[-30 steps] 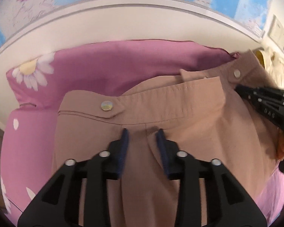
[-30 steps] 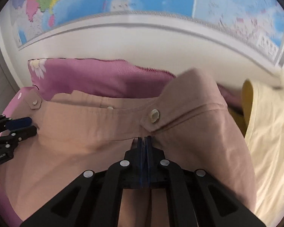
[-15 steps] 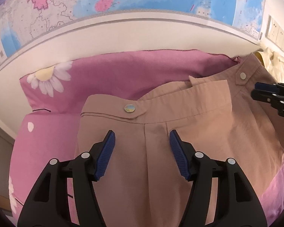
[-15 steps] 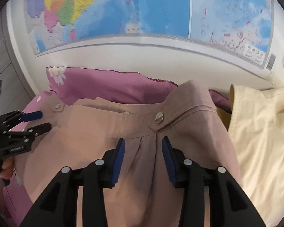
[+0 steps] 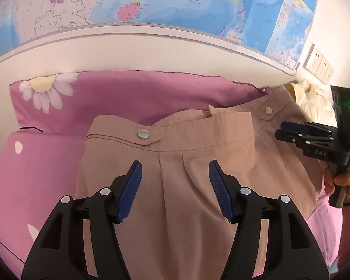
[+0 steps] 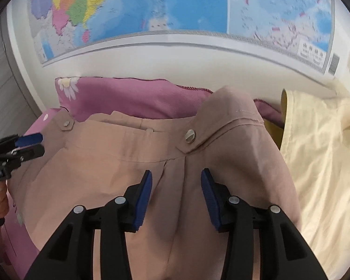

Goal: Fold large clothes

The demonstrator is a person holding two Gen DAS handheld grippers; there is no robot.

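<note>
1. The tan trousers (image 5: 175, 210) are laid flat on the pink bed (image 5: 35, 175), waistband (image 5: 186, 135) just ahead of both claws; no fold across the length is seen yet.
2. The left claw (image 5: 175, 193) and right claw (image 6: 176, 196) have just been opened; both are parted over the cloth, nothing gripped.
3. Free room is limited ahead by the pillow (image 5: 128, 93) and wall, and right of the right claw by a cream garment (image 6: 319, 163).

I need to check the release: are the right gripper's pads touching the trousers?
Apart. The right wrist view shows the right gripper open, both pads clear of the trousers pleat between them.
</note>
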